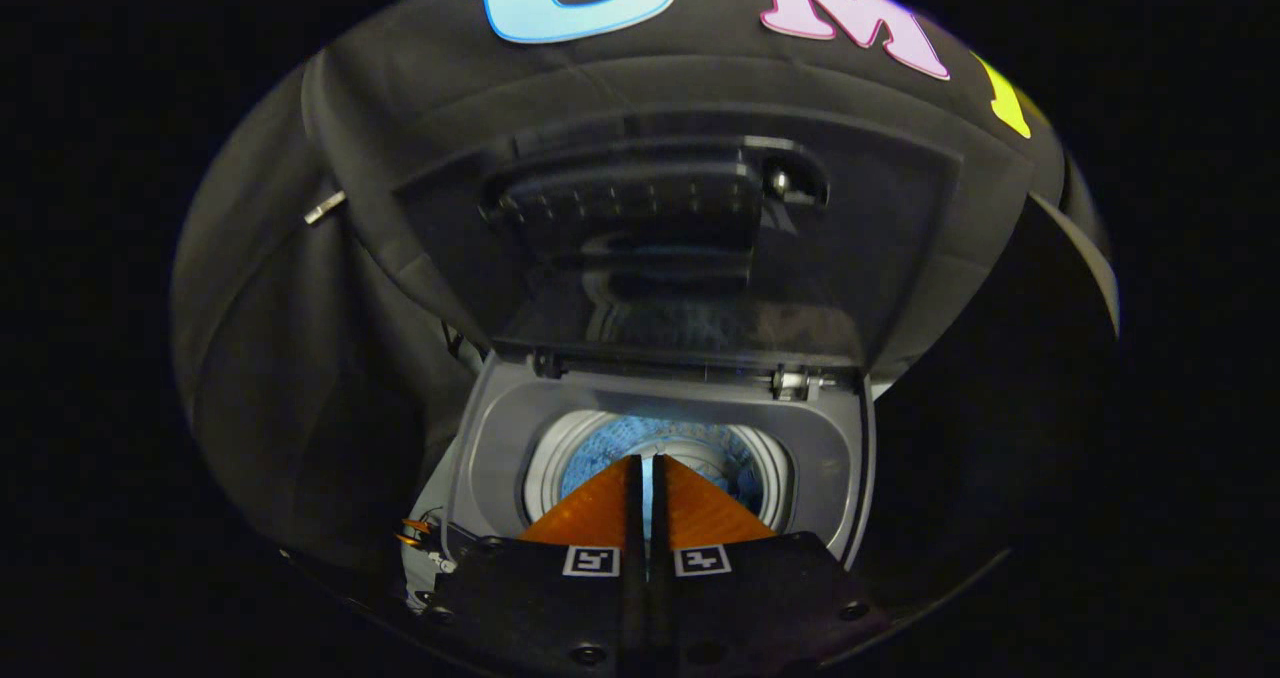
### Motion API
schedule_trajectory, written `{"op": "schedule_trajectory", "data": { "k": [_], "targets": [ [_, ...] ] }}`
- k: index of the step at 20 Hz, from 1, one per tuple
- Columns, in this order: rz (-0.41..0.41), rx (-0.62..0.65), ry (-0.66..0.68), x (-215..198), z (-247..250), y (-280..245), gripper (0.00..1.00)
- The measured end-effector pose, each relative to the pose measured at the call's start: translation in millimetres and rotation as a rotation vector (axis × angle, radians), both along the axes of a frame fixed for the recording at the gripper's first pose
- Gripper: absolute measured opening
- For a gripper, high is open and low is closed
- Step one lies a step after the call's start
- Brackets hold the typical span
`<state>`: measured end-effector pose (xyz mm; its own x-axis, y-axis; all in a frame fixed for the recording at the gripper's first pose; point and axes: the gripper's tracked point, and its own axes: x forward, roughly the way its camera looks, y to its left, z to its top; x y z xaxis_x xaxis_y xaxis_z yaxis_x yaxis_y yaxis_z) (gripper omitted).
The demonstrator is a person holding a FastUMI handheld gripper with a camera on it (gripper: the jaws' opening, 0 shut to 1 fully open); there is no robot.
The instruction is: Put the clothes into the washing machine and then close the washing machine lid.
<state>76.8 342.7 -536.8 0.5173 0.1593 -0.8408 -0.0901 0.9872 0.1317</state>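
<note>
We face the black cloth wall (300, 358) of the booth, which wraps behind and to both sides of everything else. Against it stands the washer (480, 458), a top-loader with a grey rim, and its lid (680, 248) is raised upright, leaning back toward the cloth. The lid's dark glass panel mirrors the tub below, and a moulded handle recess runs across its upper part. Two hinges join the lid to the back of the rim. Inside the rim we see the drum (600, 448), a white ring around a blue, speckled interior; whether the blue is clothes or the drum's own floor we cannot tell. Nothing lies between our gripper (647, 468) and the opening. The orange fingers (600, 508) point straight at the drum from just above its near edge, pressed almost together with only a thin slit between them, holding nothing. Each finger base carries a small square black-and-white marker. Some orange and white wiring (420, 536) sits beside the washer's near left corner. We can read no brand on the washer.
</note>
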Motion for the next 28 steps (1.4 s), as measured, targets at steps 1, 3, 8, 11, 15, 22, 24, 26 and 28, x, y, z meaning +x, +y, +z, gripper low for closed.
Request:
{"op": "schedule_trajectory", "data": {
  "k": [1, 3, 8, 11, 15, 22, 24, 26, 28],
  "targets": [
    [-0.018, 0.0, 0.016, -2, -10, 0, 0.06],
    [-0.035, -0.009, 0.038, -3, -26, -1, 0.17],
    [-0.021, -0.026, 0.048, -4, -35, 3, 0.59],
    [-0.019, -0.032, 0.054, -7, -38, 0, 0.8],
    [-0.034, -0.028, 0.04, -6, -27, -8, 1.0],
    [-0.028, 0.007, -0.09, 31, 56, 3, 1.0],
    [-0.018, 0.017, -0.157, 51, 93, 11, 1.0],
    [-0.007, 0.025, -0.216, 70, 126, 20, 1.0],
    [-0.001, 0.018, -0.281, 94, 154, 25, 1.0]
  ]
}}
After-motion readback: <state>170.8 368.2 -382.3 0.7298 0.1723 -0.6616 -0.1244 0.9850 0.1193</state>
